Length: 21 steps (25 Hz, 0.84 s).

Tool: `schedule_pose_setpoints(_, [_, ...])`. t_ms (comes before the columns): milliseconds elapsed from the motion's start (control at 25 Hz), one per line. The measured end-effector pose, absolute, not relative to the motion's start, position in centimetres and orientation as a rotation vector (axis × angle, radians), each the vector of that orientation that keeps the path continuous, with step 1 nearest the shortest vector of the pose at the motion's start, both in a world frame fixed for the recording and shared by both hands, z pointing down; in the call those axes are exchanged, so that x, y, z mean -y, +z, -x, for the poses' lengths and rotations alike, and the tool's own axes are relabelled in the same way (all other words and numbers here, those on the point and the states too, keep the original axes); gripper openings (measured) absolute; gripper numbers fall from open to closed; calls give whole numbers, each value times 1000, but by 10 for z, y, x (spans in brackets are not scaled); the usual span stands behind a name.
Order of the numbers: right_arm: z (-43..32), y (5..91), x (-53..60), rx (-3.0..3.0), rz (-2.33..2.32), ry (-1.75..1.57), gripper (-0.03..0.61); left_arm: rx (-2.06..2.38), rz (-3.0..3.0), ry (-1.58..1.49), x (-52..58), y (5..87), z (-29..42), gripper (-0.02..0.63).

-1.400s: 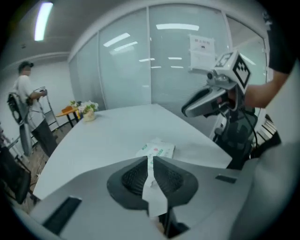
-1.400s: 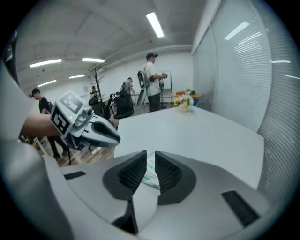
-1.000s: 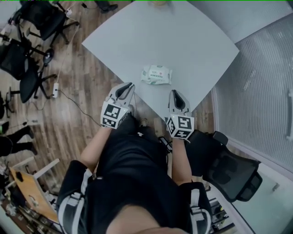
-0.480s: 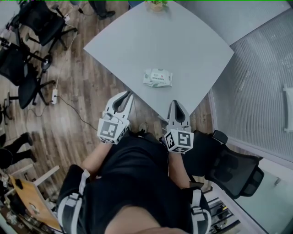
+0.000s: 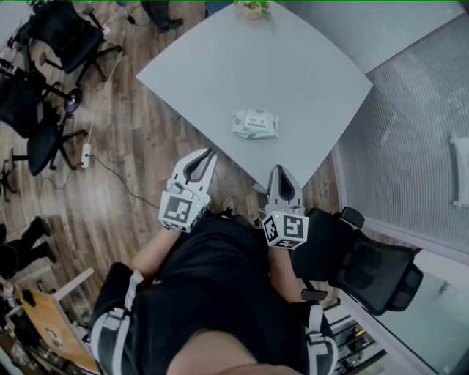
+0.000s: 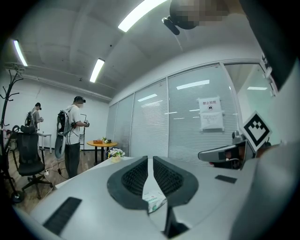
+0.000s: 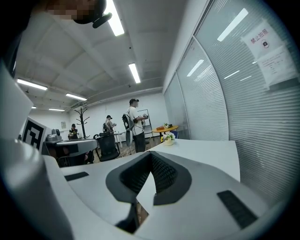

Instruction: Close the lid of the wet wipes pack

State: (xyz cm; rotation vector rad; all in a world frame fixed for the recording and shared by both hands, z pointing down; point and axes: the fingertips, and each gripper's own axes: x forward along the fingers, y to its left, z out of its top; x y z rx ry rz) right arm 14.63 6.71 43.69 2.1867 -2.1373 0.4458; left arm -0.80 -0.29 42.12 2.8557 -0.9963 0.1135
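The wet wipes pack (image 5: pixel 256 124), white with a green label, lies flat on the grey table (image 5: pixel 220 66) near its closest corner. From the head view its lid looks flat, though it is too small to be sure. My left gripper (image 5: pixel 211 152) hangs off the table's near-left edge, shut and empty. My right gripper (image 5: pixel 279 170) sits just below the corner, also shut with nothing in it. Neither touches the pack. In the left gripper view the left gripper (image 6: pixel 150 158) points level and the pack (image 6: pixel 153 200) shows through the slit below its tips. The right gripper (image 7: pixel 151 153) faces across the table.
A small flower pot (image 5: pixel 253 7) stands at the table's far edge. Black office chairs (image 5: pixel 44 44) are on the wooden floor at the left, and another chair (image 5: pixel 374 275) is behind me at the right. A blind-covered glass wall (image 5: pixel 418 132) runs along the right. People (image 6: pixel 72 136) stand farther off.
Both grippers have drawn back from the pack toward my body and risen. The right jaws have closed fully. The pack has not moved on the table.
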Motion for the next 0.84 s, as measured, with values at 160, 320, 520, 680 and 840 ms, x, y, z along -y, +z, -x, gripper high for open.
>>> schedule_pose_setpoints(160, [-141, 436, -68, 2140, -2182, 445, 21, 998, -2854, 101, 2, 421, 15, 51])
schedule_pose_setpoints(320, [-138, 438, -71, 2135, -2186, 446, 21, 998, -2856, 108, -2, 423, 19, 51])
schedule_pose_setpoints(520, [-137, 435, -67, 2141, -2190, 440, 21, 1003, -2854, 94, -1, 421, 22, 51])
schedule_pose_setpoints(680, [-134, 432, -67, 2140, -2190, 434, 21, 1007, -2850, 88, -1, 418, 25, 51])
schedule_pose_setpoints(840, [-134, 432, -70, 2134, -2185, 429, 21, 1008, -2853, 80, -3, 417, 25, 51])
